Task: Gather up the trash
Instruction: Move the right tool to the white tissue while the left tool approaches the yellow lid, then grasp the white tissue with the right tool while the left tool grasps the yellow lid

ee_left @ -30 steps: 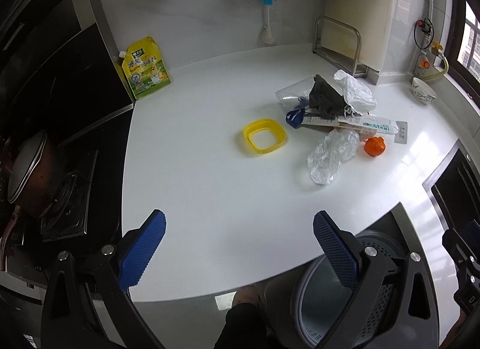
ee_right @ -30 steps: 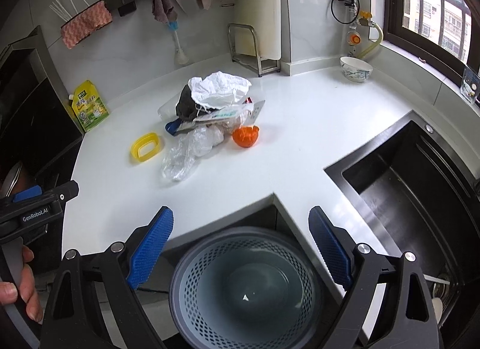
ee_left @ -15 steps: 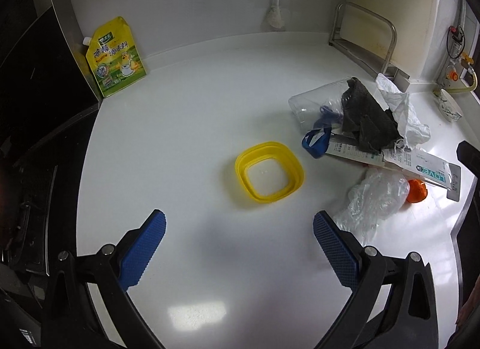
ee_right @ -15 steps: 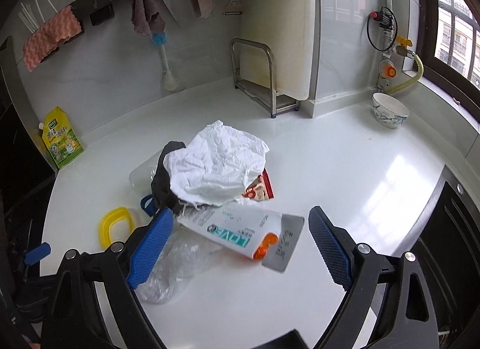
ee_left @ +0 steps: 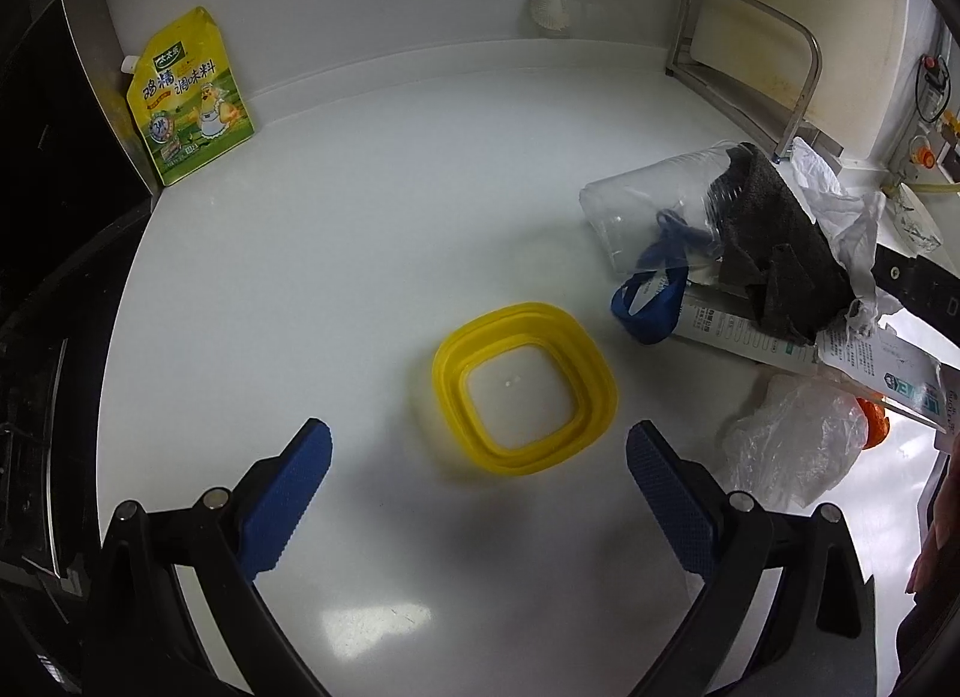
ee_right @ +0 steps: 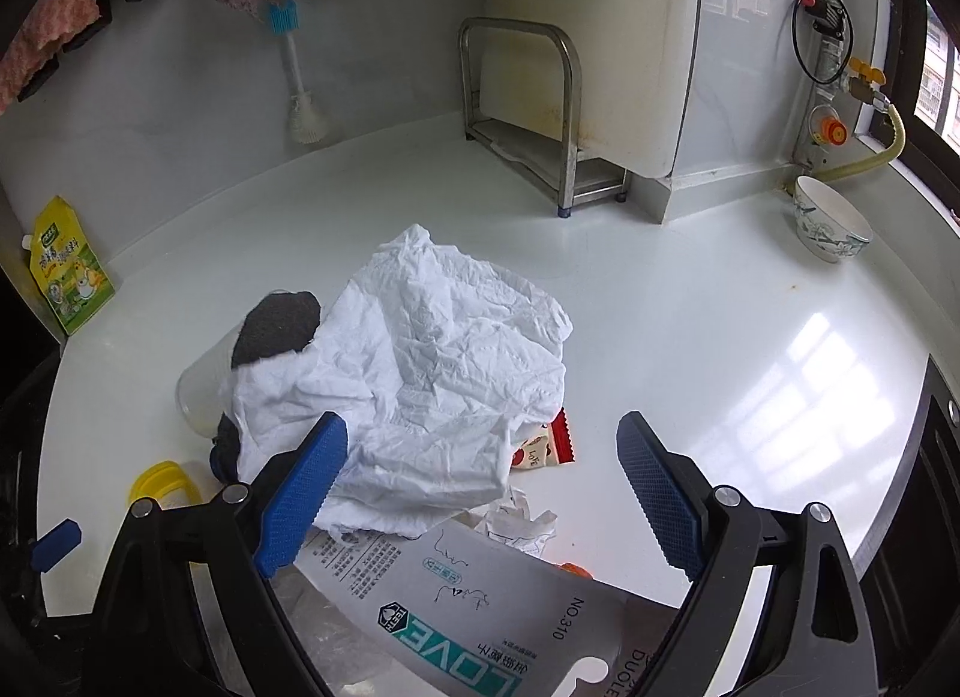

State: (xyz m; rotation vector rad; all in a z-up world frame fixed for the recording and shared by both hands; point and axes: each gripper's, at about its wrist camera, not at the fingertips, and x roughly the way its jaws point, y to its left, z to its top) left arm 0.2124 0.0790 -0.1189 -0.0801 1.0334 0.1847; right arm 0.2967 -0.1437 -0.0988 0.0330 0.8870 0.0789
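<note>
Both tools gape, gripping nothing. The left tool (ee_left: 479,478) hovers over the white bench (ee_left: 360,205) with a square yellow plastic ring (ee_left: 524,388) at twelve o'clock. At two o'clock the trash heap: black sponge (ee_left: 774,253), clear cup (ee_left: 636,211). The right tool (ee_right: 480,493) faces crumpled white tissue (ee_right: 432,373) above a white printed pouch (ee_right: 468,613).

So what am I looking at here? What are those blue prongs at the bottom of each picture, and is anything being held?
There is no robot: a person holds a two-finger grabbing tool in each hand, and each tool carries a wide-angle camera looking out along its blue fingers. One picture comes from the left gripper, the other from the right gripper. Both stand open and hold nothing. Below them is a white kitchen counter. The left gripper points at a yellow square ring. The right one hangs over a heap of rubbish: crumpled white paper, a dark sponge, a clear plastic cup and a white LOVE packet. A yellow seasoning pouch leans by the wall.
</note>
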